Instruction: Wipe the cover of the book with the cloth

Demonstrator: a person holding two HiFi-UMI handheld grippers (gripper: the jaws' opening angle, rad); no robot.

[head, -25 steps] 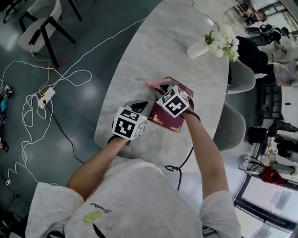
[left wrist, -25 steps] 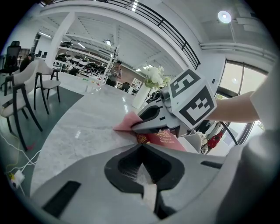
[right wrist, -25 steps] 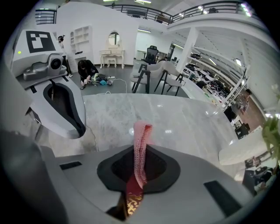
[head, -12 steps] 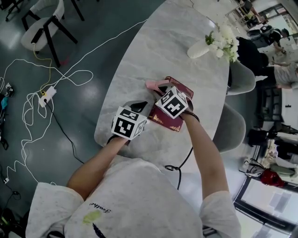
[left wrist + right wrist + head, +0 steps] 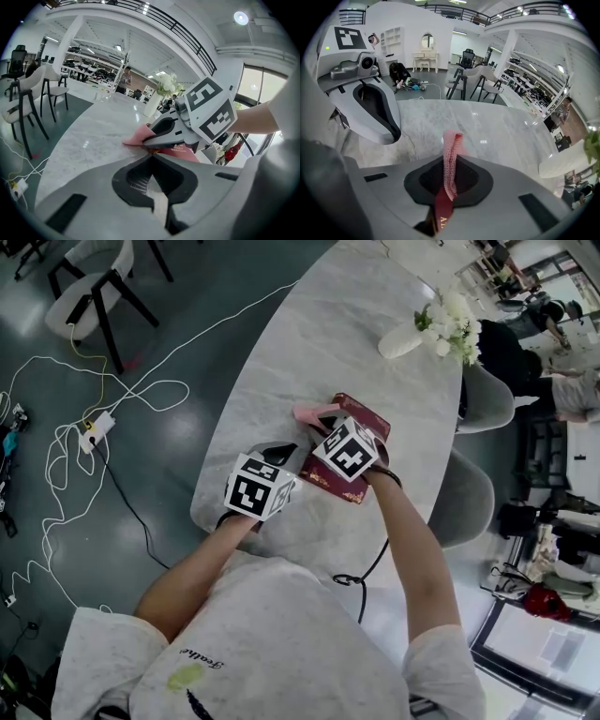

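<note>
A dark red book (image 5: 367, 418) with gold print lies on the marble table (image 5: 319, 324) near its front edge. My right gripper (image 5: 323, 412) hovers over the book's far left part, shut on a pink cloth (image 5: 307, 412) that sticks out past its tips. In the right gripper view the cloth (image 5: 452, 143) rises from between the jaws, with the book (image 5: 442, 213) below. My left gripper (image 5: 286, 452) sits at the book's left edge, shut with nothing in it. In the left gripper view, my left gripper (image 5: 150, 158) points at the right gripper (image 5: 151, 138) and the cloth (image 5: 136, 137).
A white vase with white flowers (image 5: 441, 320) lies at the table's far right. Two grey chairs (image 5: 473, 493) stand along the right side. White cables and a power strip (image 5: 94, 432) trail over the floor at left, beside a chair (image 5: 89, 292).
Almost nothing: the right gripper with the cloth has shifted a touch over the book. The left gripper stays put.
</note>
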